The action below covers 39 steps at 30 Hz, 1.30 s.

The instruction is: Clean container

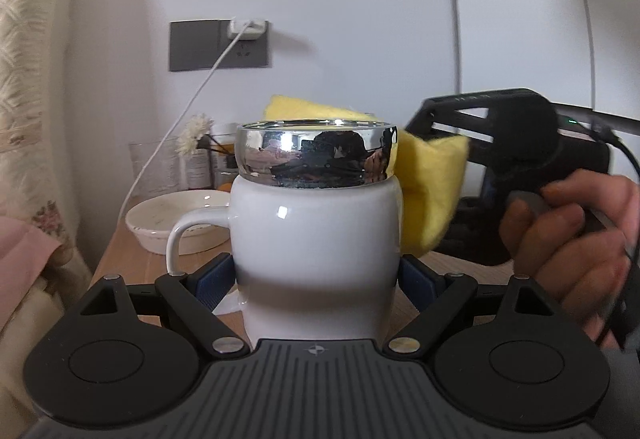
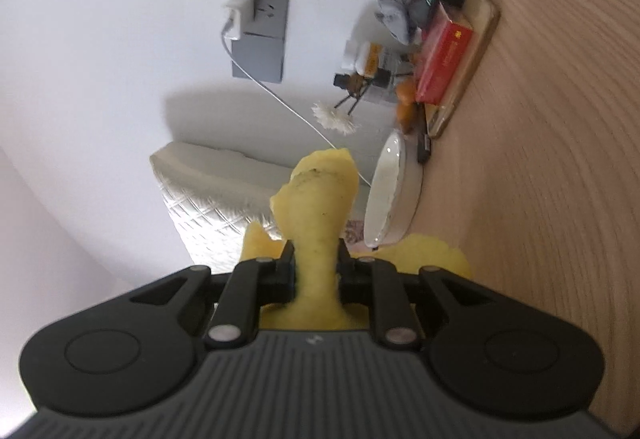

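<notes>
A white mug (image 1: pixel 316 239) with a shiny chrome rim band and a handle on its left fills the middle of the left wrist view. My left gripper (image 1: pixel 316 275) is shut on the white mug, its blue pads (image 1: pixel 214 275) pressing both sides of the lower body. A yellow cloth (image 1: pixel 432 191) hangs against the mug's right side and shows behind the rim, pinched by my right gripper (image 1: pixel 444 127), which a hand (image 1: pixel 572 239) holds. In the right wrist view, which is rolled sideways, my right gripper (image 2: pixel 318 263) is shut on the yellow cloth (image 2: pixel 320 207).
A white bowl (image 1: pixel 172 219) (image 2: pixel 394 195) stands on the wooden table (image 1: pixel 132 259) behind the mug's handle. A glass (image 1: pixel 154 167), a white flower (image 1: pixel 196 133) and small bottles sit near the wall. A tray (image 2: pixel 476 51) holds a red box. A charger cable (image 1: pixel 184 119) hangs from the wall socket.
</notes>
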{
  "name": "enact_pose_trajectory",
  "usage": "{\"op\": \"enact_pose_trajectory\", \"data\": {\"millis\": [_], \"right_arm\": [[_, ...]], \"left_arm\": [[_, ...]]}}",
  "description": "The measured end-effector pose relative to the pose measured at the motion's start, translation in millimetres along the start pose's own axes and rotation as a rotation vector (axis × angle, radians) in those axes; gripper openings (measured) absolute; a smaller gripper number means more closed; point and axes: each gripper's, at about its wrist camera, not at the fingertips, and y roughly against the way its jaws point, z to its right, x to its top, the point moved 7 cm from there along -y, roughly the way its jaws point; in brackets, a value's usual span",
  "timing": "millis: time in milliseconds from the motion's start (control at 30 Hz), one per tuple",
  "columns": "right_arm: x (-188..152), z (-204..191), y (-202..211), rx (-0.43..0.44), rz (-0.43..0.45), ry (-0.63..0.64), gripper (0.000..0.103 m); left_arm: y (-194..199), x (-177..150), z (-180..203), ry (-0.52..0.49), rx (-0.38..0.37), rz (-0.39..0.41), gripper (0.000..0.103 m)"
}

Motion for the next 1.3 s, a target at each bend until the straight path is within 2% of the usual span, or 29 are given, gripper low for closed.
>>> {"op": "enact_pose_trajectory", "data": {"millis": [167,333,400,533,667,733,833,900,933,1067,1133,1300], "right_arm": [[-5,9,10,-0.081,0.036,0.006,0.02],[-9,-4,17,-0.018,0.075,0.011,0.02],[-9,-4,18,-0.026,0.092,0.023,0.02],[-12,7,21,-0.127,0.101,0.032,0.02],[-15,-8,26,-0.052,0.123,0.05,0.02],[-17,-15,28,-0.053,0.132,0.104,0.02],[-20,-3,33,-0.079,0.156,0.053,0.02],[-21,5,35,-0.154,0.153,0.066,0.02],[-22,7,35,-0.163,0.151,0.061,0.02],[-24,-12,39,-0.076,0.166,0.093,0.02],[-26,-12,39,-0.087,0.172,0.117,0.02],[-25,14,36,-0.151,0.145,0.06,0.021]], "left_arm": [[0,1,6,0.025,0.067,-0.003,0.09],[-1,2,12,0.04,0.147,-0.008,0.09],[-1,2,14,0.039,0.175,-0.009,0.09],[-1,1,15,0.045,0.191,-0.006,0.09],[-1,1,16,0.044,0.202,-0.005,0.09],[-2,0,18,0.037,0.219,-0.004,0.09],[-3,-1,20,0.032,0.237,-0.005,0.09],[-3,-1,20,0.035,0.241,-0.005,0.09],[-3,-1,20,0.035,0.242,-0.003,0.09],[-3,-1,19,0.031,0.229,-0.004,0.092],[-3,-1,19,0.022,0.219,-0.004,0.094],[0,-3,15,0.007,0.155,-0.001,0.099]]}}
